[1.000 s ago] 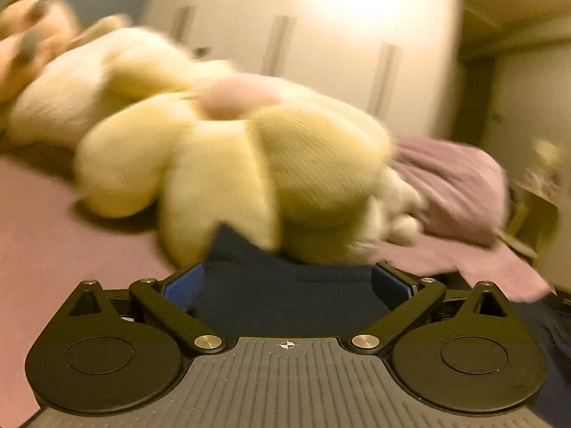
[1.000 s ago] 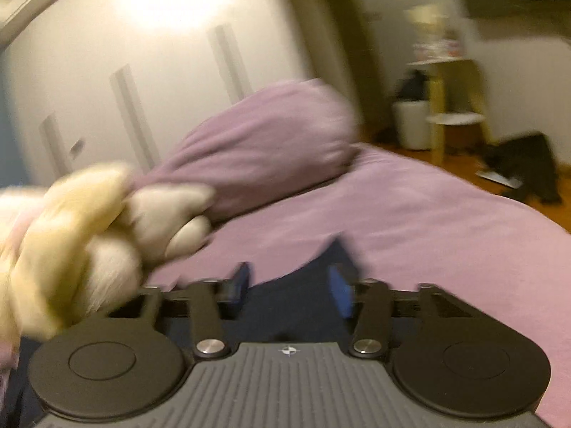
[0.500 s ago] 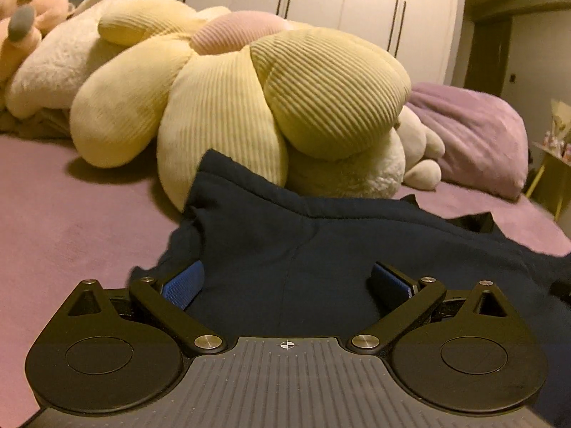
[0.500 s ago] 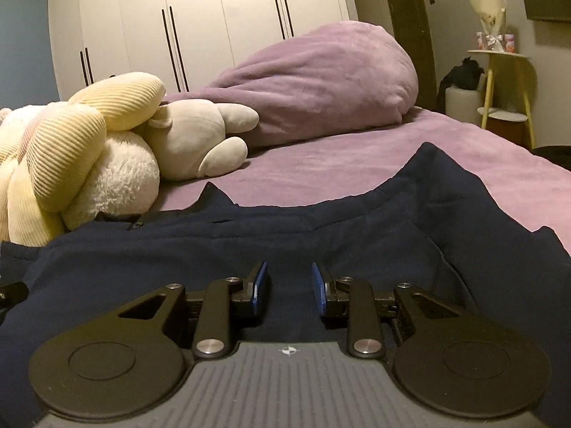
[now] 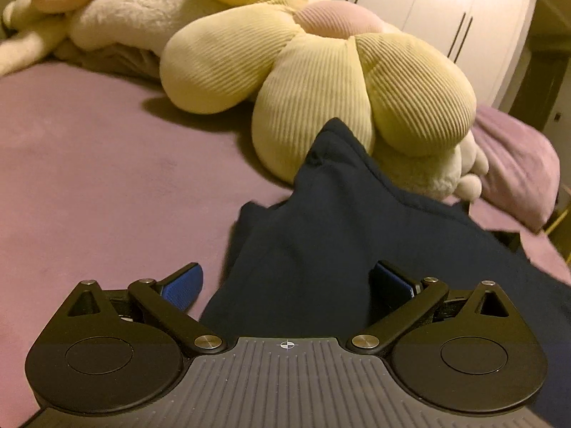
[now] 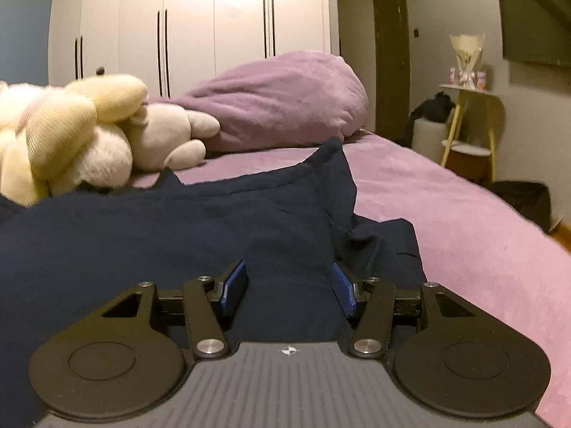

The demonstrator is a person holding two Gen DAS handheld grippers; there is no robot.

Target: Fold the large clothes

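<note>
The dark blue garment (image 6: 178,235) lies bunched on the purple bed (image 5: 89,178) near the plush toys, not yet neatly folded, while the left gripper (image 5: 285,281) stands wide and the right gripper (image 6: 289,289), just opened, half-wide, neither pinching it.
</note>
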